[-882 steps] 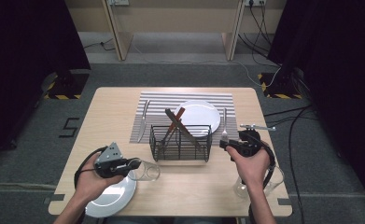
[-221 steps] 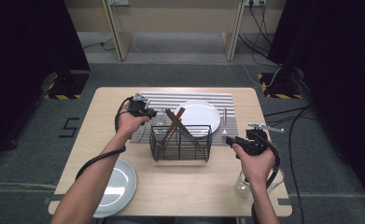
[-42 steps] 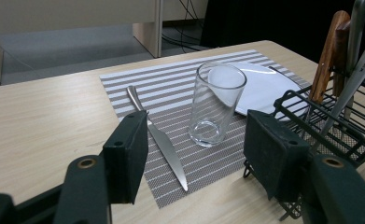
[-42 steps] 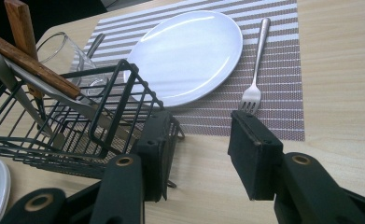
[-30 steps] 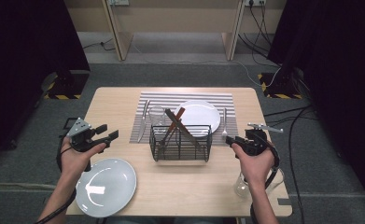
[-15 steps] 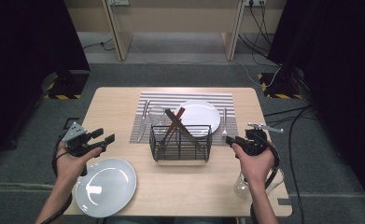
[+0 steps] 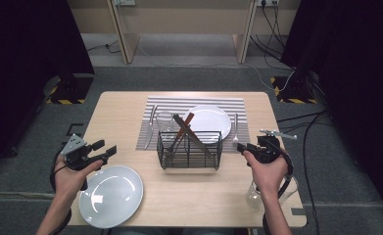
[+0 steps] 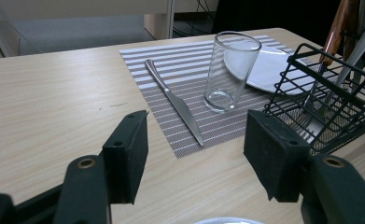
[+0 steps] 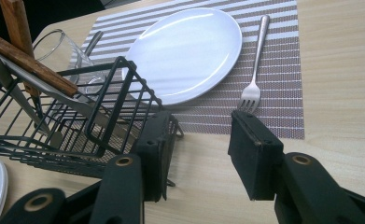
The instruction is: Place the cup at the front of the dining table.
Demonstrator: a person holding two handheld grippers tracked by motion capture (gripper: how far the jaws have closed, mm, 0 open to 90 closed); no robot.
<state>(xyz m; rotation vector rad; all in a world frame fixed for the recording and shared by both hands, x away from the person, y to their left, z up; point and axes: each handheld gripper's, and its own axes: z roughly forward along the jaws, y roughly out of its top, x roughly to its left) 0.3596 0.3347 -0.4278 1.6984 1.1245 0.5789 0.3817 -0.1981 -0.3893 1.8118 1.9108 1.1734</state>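
While the high view is looking down, the left gripper (image 7: 101,152) is hovering with its jaws apart and empty, just beyond the near plate (image 7: 111,196), which is lying well left of the wire basket (image 7: 189,150) toward the person. That plate is lying just below and toward the person from this gripper, far nearer than the right gripper (image 7: 245,148), which is waiting open and empty just right of the basket.

Along the left gripper view, the plate's rim (image 8: 224,220) is peeking in beneath the spread jaws; a knife (image 8: 174,106) and glass (image 8: 229,70) are standing left of the basket (image 8: 329,100).

Along the right gripper view, open jaws are pointing at a fork (image 9: 254,65) right of the basket (image 9: 68,116).
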